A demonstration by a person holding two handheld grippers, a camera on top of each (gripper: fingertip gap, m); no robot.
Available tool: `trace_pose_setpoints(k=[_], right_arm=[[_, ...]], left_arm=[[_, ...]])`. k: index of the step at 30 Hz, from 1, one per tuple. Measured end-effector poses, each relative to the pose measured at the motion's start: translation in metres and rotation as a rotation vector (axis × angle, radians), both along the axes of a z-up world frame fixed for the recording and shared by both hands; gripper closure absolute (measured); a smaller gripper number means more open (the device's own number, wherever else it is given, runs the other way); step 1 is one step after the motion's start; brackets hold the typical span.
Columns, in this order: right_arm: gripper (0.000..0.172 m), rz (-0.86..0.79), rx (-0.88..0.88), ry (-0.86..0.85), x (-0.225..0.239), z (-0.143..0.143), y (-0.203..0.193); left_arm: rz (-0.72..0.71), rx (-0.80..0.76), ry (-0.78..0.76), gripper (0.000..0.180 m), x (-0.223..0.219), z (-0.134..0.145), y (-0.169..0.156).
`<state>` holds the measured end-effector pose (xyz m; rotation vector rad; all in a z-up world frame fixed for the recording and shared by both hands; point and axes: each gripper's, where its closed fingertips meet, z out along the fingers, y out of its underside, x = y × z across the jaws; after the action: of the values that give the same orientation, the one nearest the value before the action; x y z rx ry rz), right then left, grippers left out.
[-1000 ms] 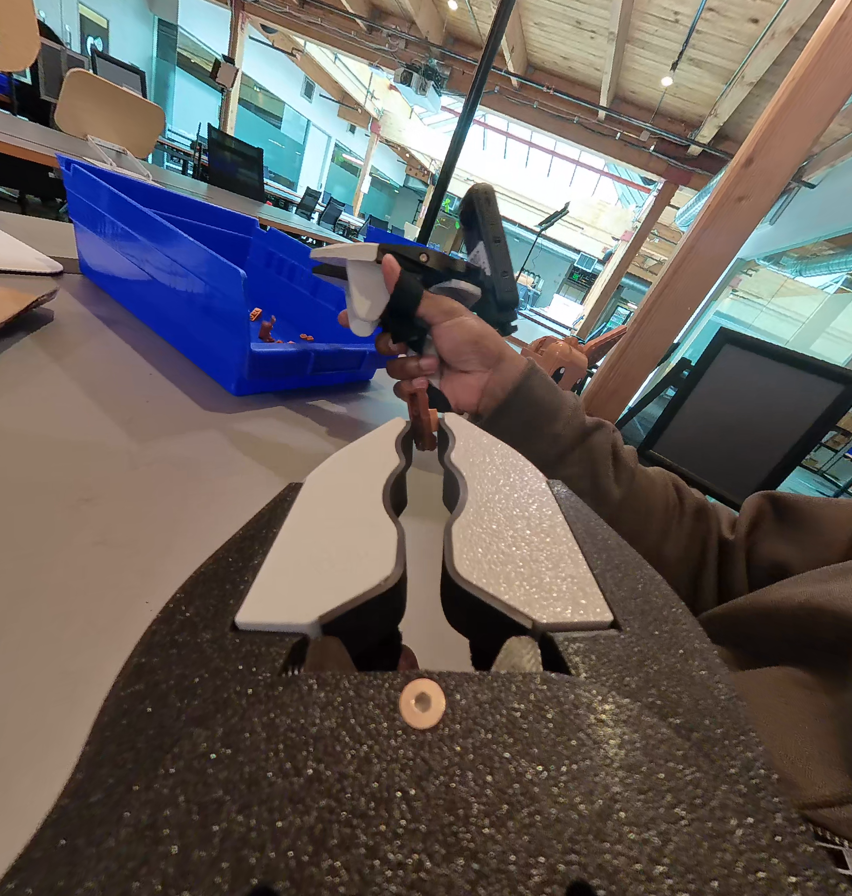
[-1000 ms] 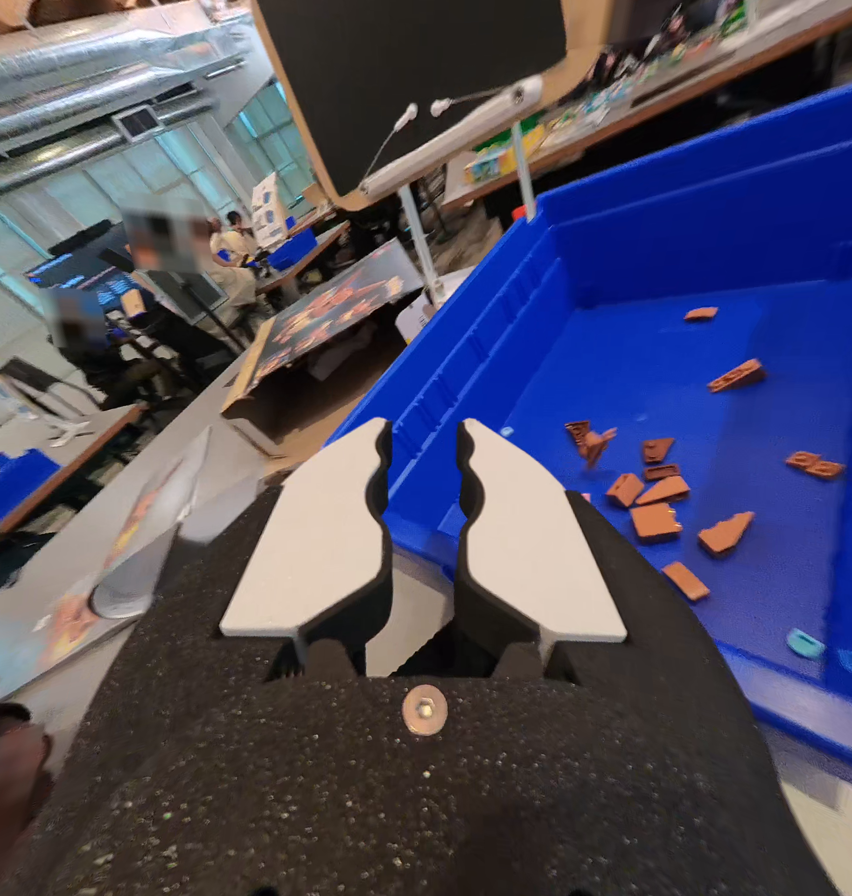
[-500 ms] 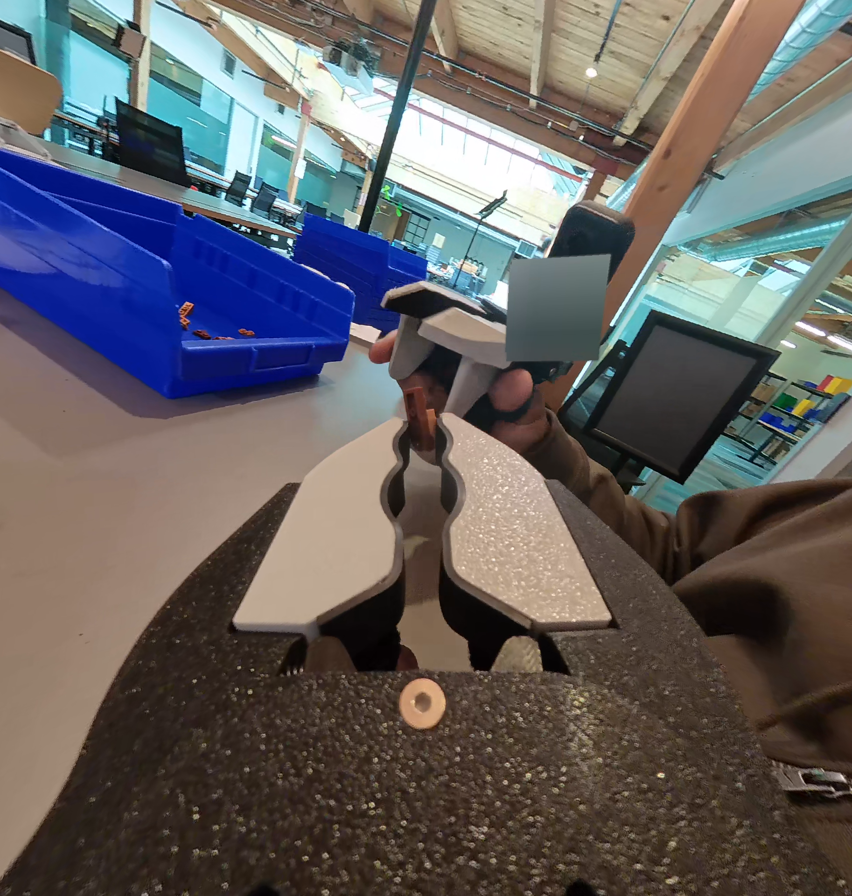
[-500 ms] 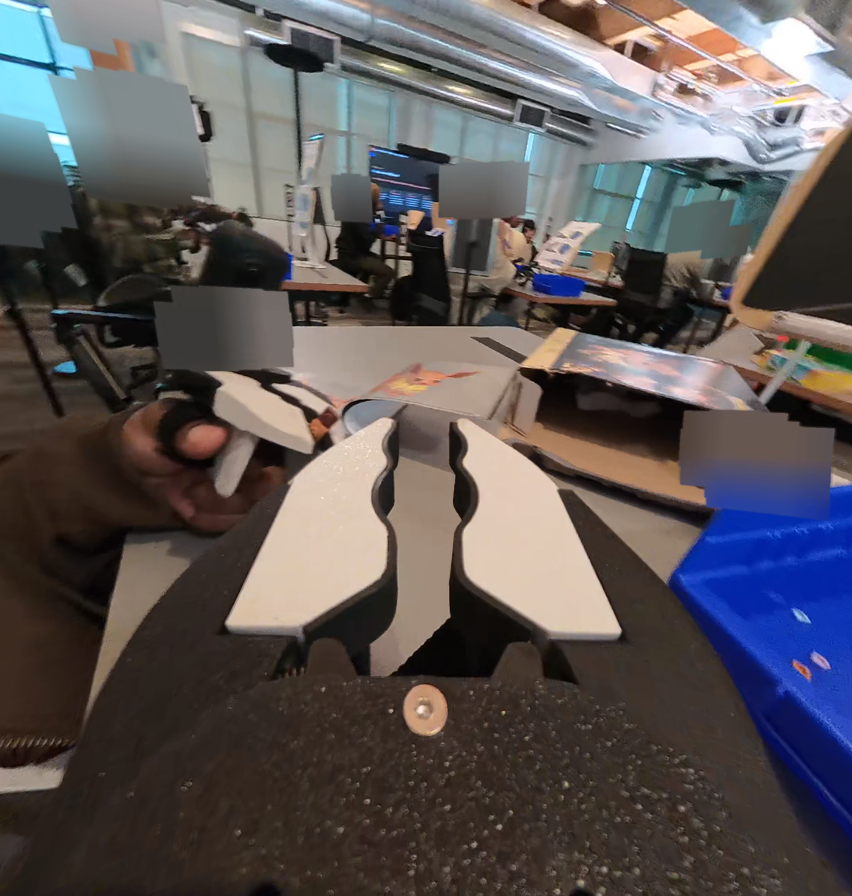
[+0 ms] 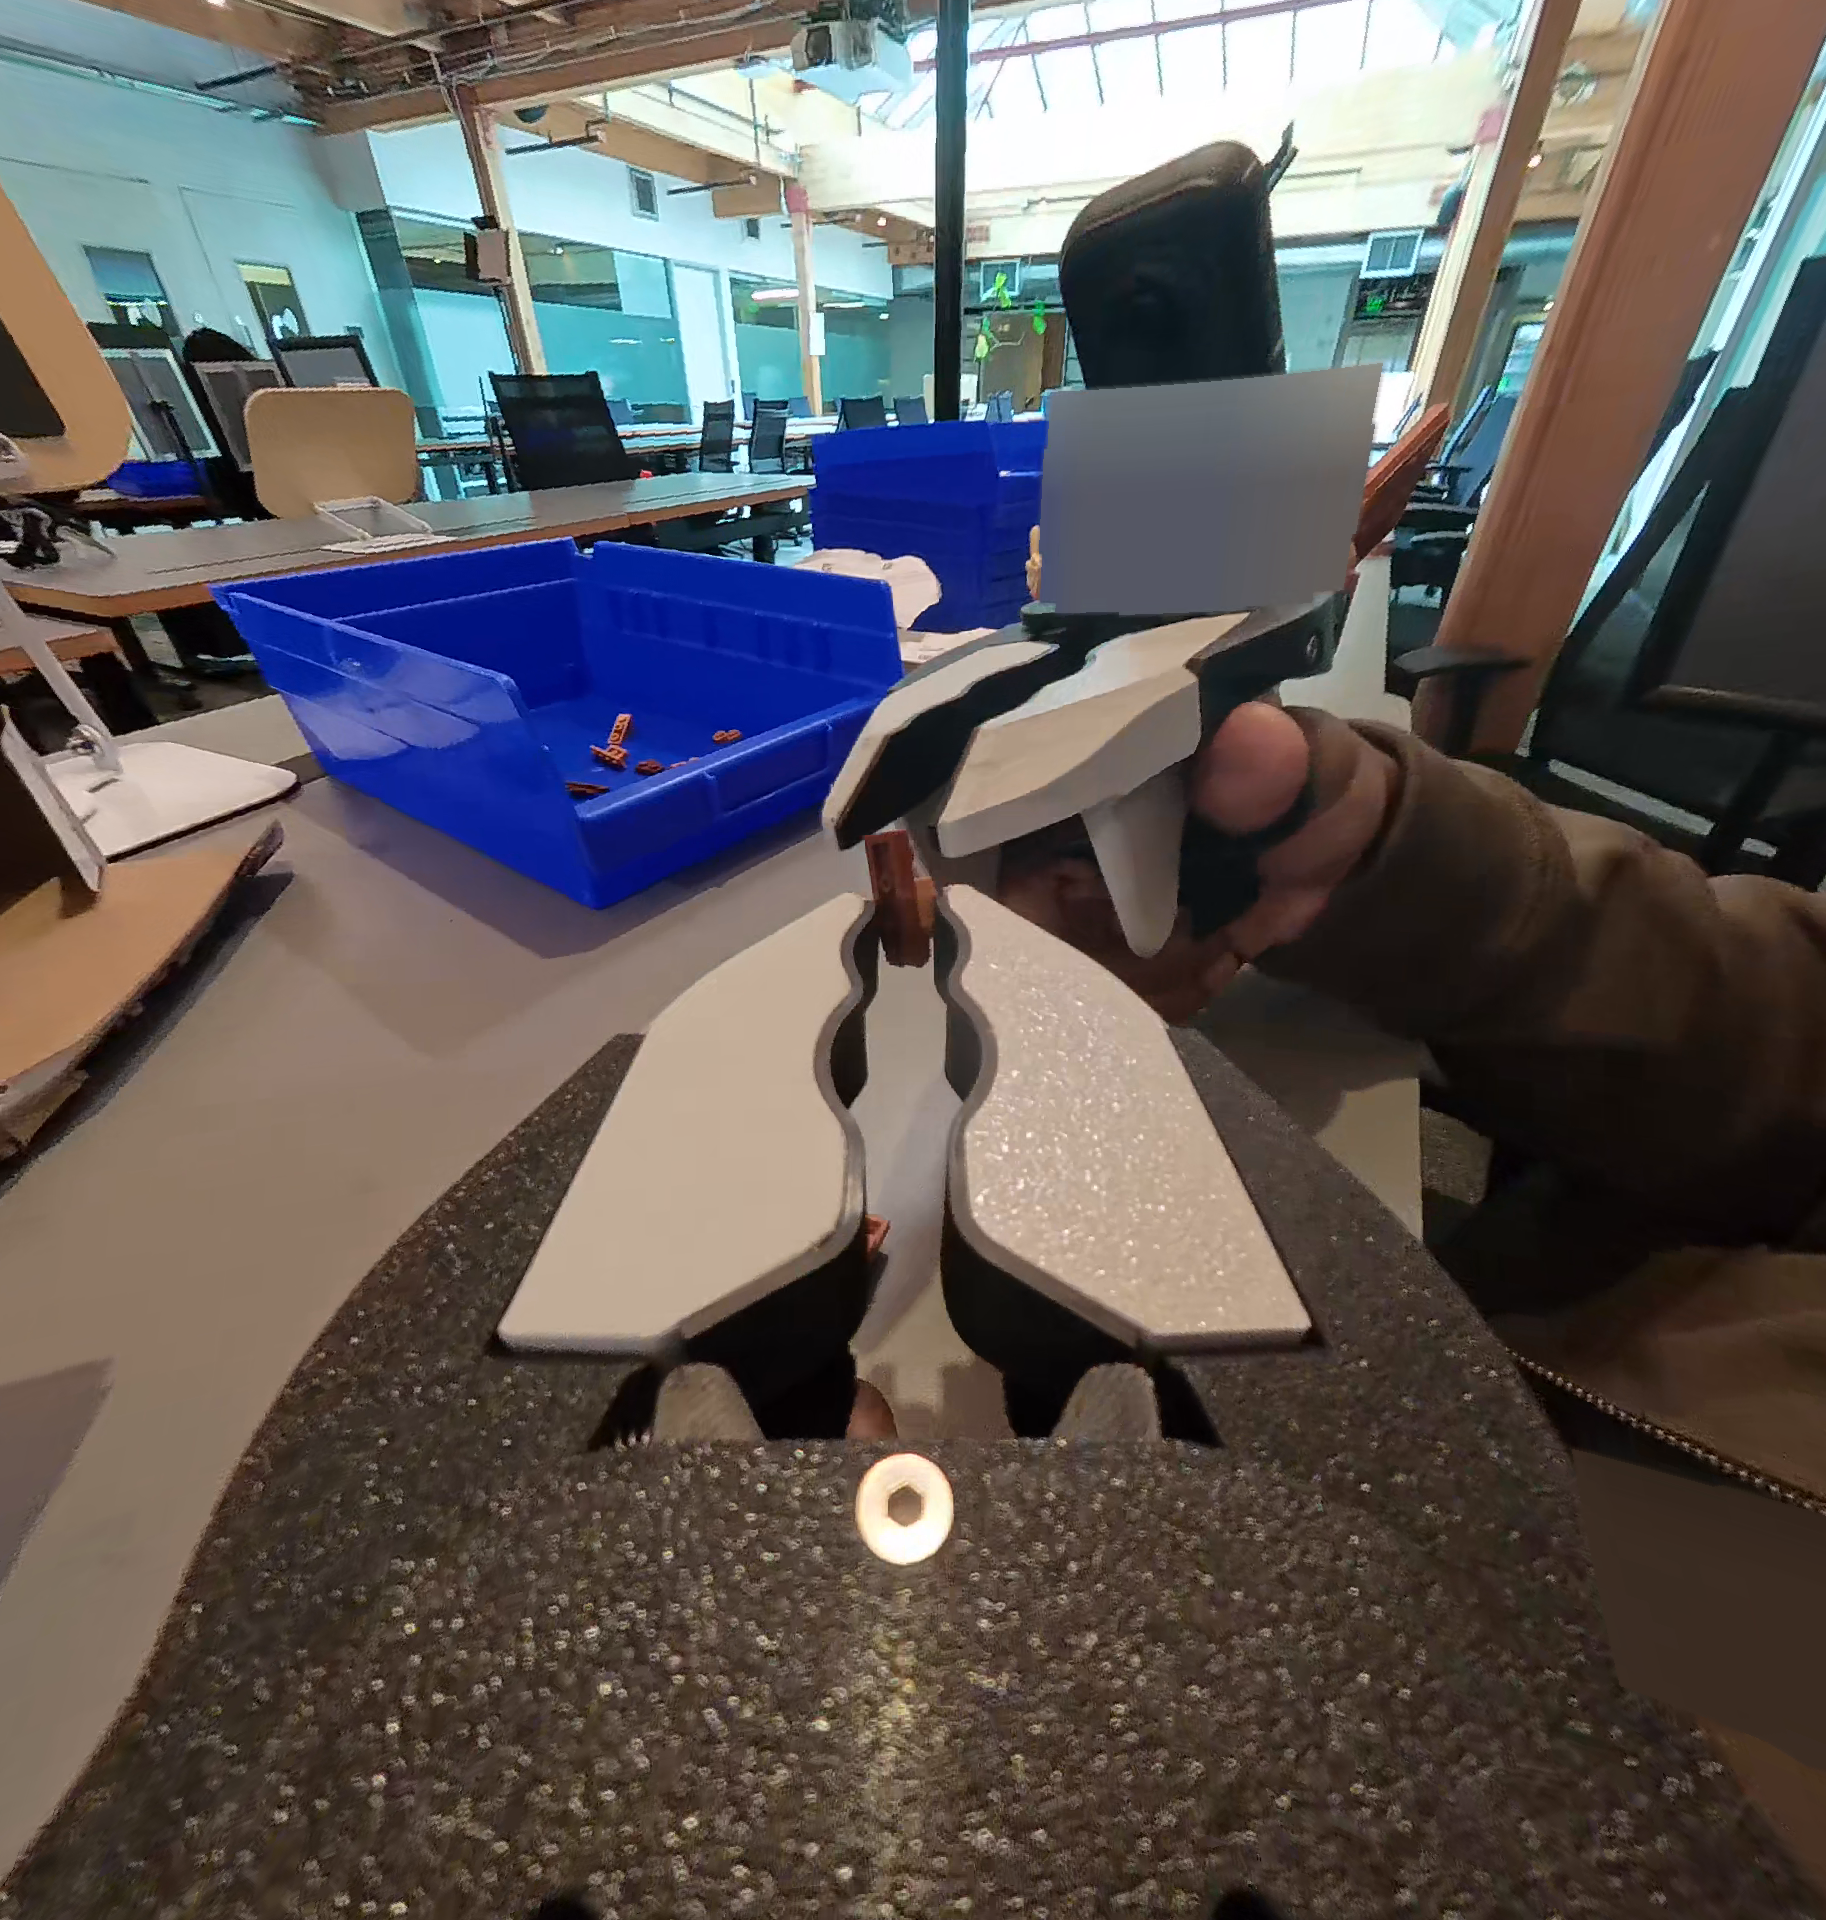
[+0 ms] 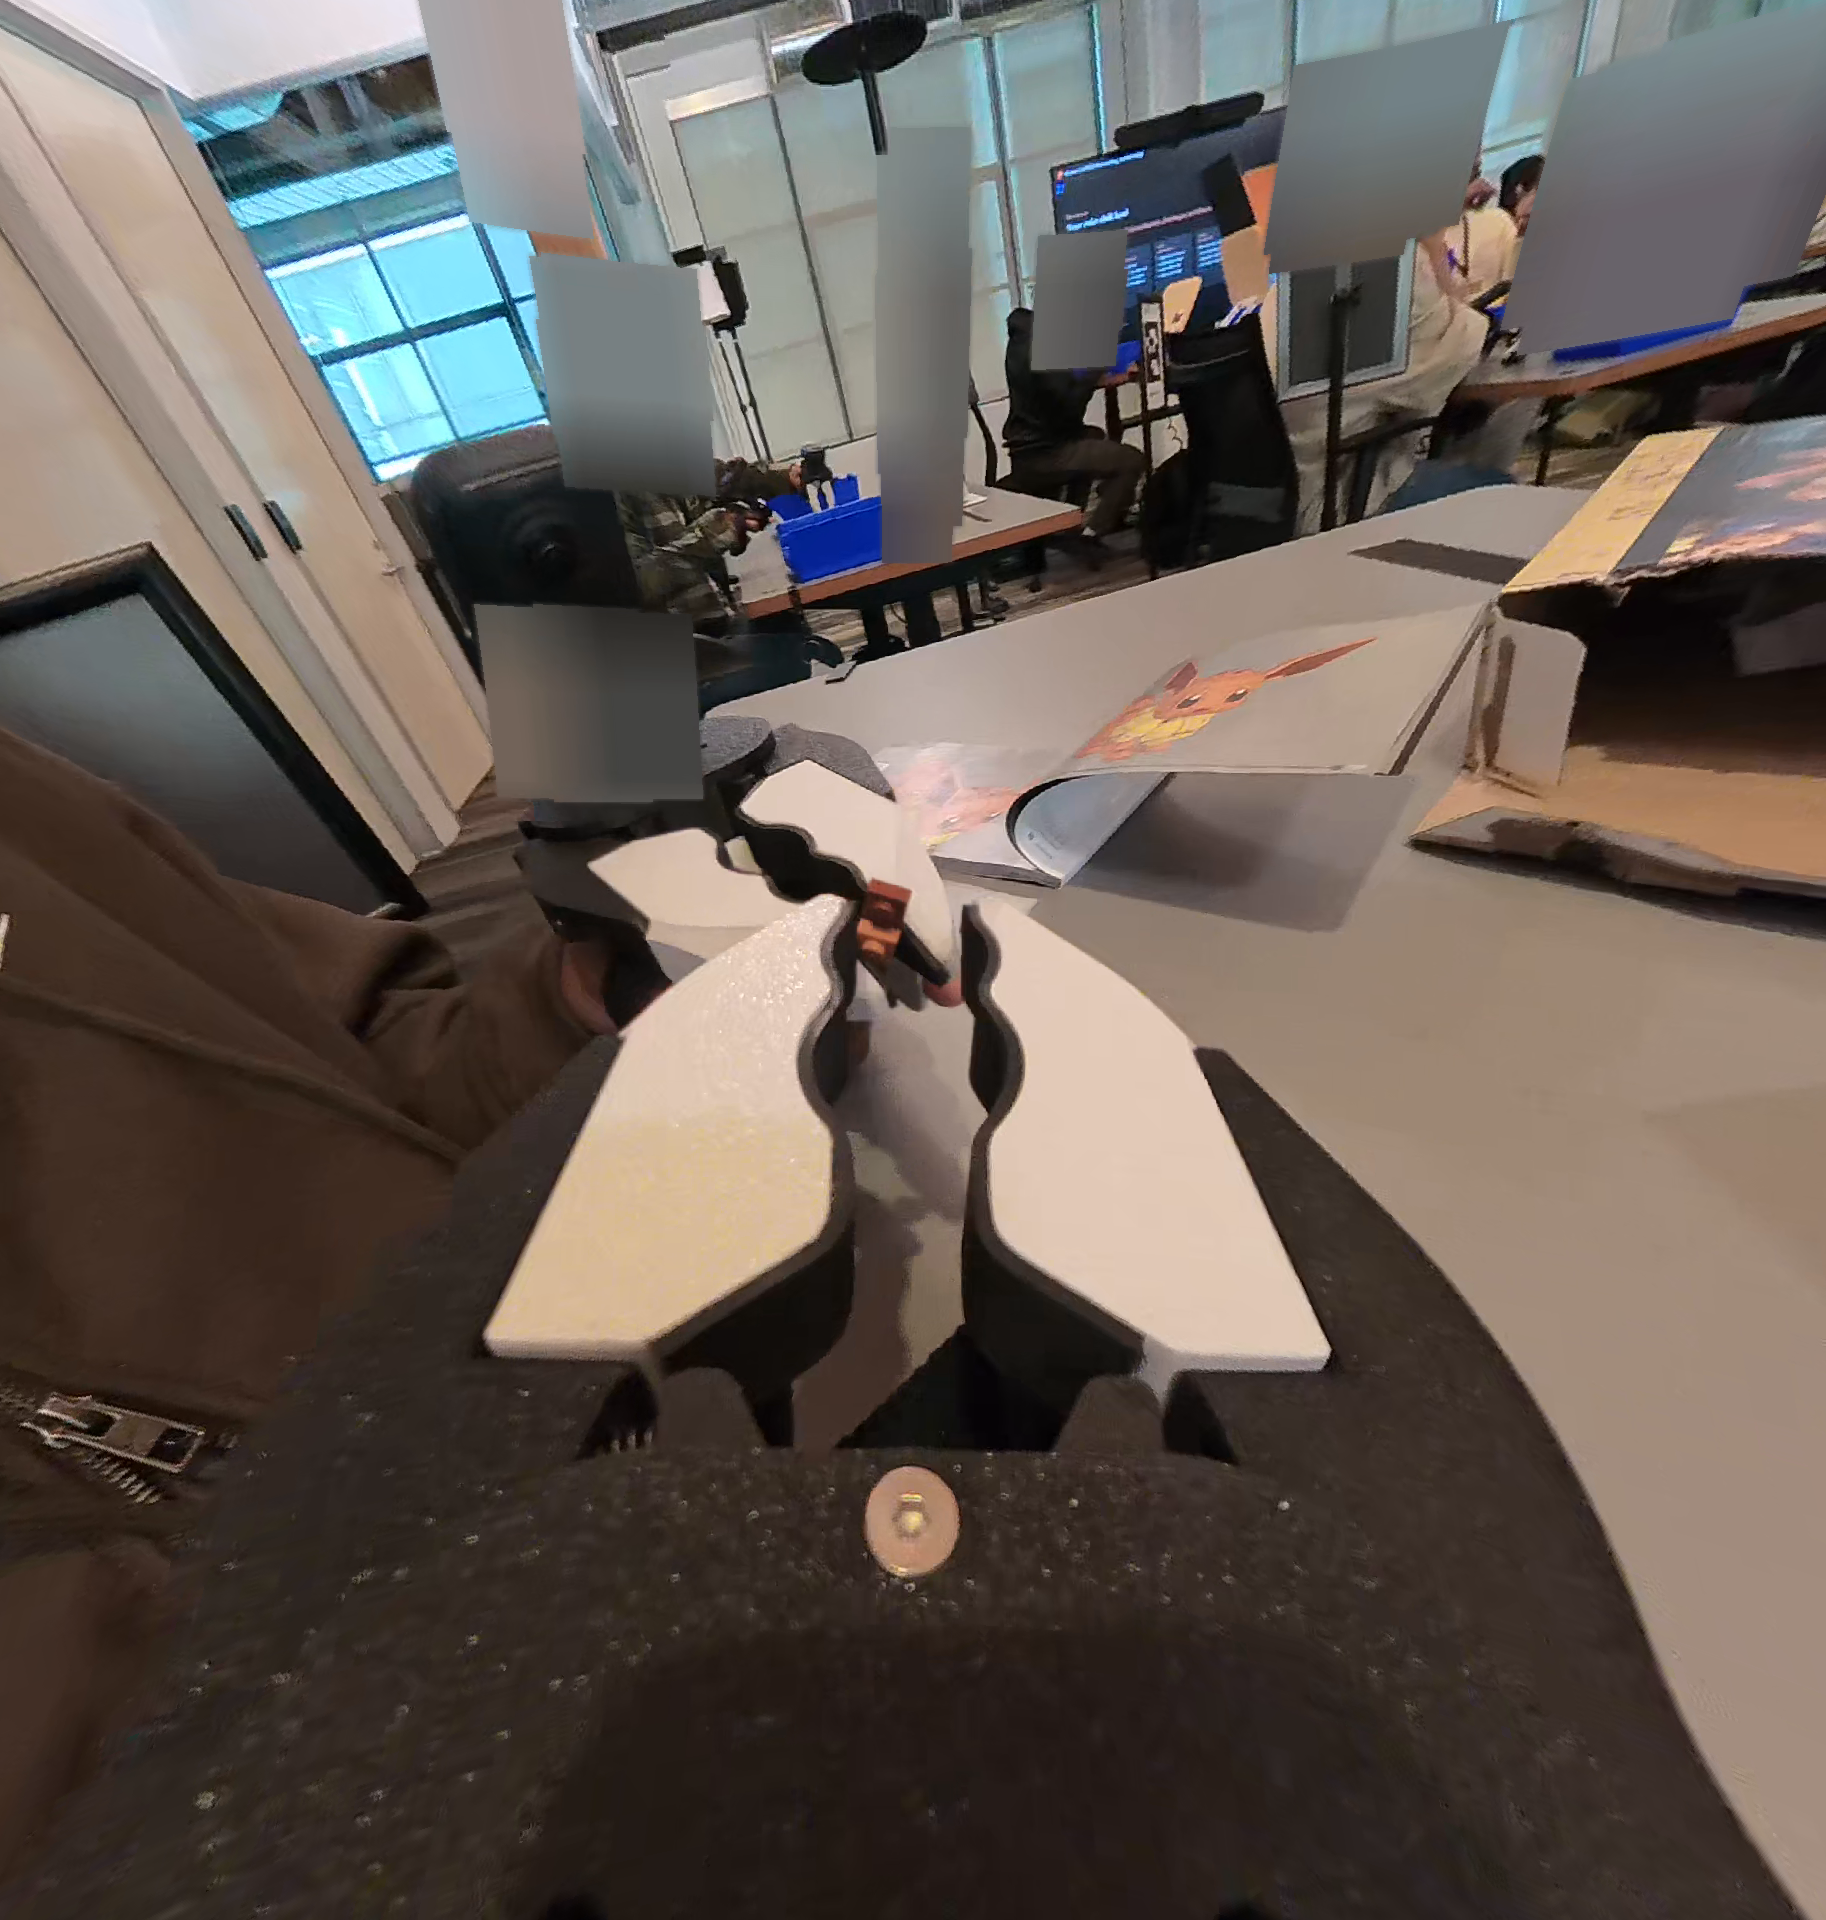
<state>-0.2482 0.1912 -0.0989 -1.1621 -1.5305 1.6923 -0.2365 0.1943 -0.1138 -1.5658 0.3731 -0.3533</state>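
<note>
Small brown brick piece (image 5: 901, 902) pinched upright at left gripper (image 5: 903, 914) tips. Right gripper (image 5: 893, 831) poised just above (jaws slightly parted, nothing held).

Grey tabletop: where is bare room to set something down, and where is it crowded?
Bare: the grey tabletop between the blue bin and the left tongs; also right of the right tongs, below the open booklet and cardboard box. Crowded: where both tongs meet around the small brown brick piece.
</note>
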Motion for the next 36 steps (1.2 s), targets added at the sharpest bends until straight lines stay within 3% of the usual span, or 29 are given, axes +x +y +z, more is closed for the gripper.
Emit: trace_pose_setpoints(k=[15,26,36], right_arm=[[0.164,0.038,-0.072,-0.095,-0.007,-0.011,-0.004],[0.164,0.148,-0.129,-0.033,0.004,0.004,-0.013],[0.164,0.188,-0.148,-0.019,0.008,0.008,-0.017]], left_arm=[[0.017,-0.053,0.024,0.17,0.0,-0.011,0.006],[-0.277,-0.127,-0.297,0.161,0.01,0.002,-0.014],[-0.35,-0.124,-0.324,0.172,0.017,0.005,-0.021]])
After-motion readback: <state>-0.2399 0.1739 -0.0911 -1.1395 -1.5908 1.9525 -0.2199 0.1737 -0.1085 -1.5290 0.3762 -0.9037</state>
